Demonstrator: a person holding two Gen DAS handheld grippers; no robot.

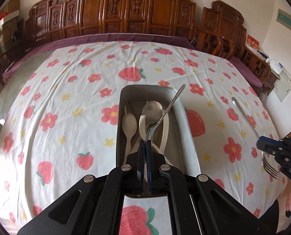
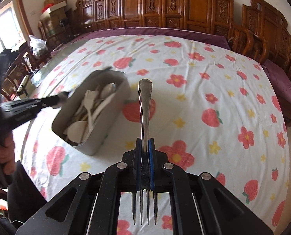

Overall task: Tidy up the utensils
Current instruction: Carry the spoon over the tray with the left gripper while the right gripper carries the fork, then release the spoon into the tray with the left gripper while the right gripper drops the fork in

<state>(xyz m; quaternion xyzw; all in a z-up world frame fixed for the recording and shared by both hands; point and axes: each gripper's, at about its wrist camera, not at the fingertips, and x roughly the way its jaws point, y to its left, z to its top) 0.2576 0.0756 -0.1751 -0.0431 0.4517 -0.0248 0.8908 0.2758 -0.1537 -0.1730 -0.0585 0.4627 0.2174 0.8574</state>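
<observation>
Left gripper [image 1: 145, 145] fingers pinch a metal spoon [image 1: 166, 112] by its bowl over the bin [image 1: 181, 105], right gripper [image 2: 145, 146] fingers clamp a fork [image 2: 145, 105] w/ handle toward 12 o'clock; thin grip, spoon prob could swivel & miss.

Soft, even daylight; a bright window [image 2: 0, 29] blows out at the left. Fisheye bends edges. Left gripper [image 2: 65, 96] smeared by motion blur.

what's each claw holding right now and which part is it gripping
The left claw pinches a metal spoon by its bowl end, over the gray bin. The right claw grips a metal fork near its neck, tines pointing back.
</observation>
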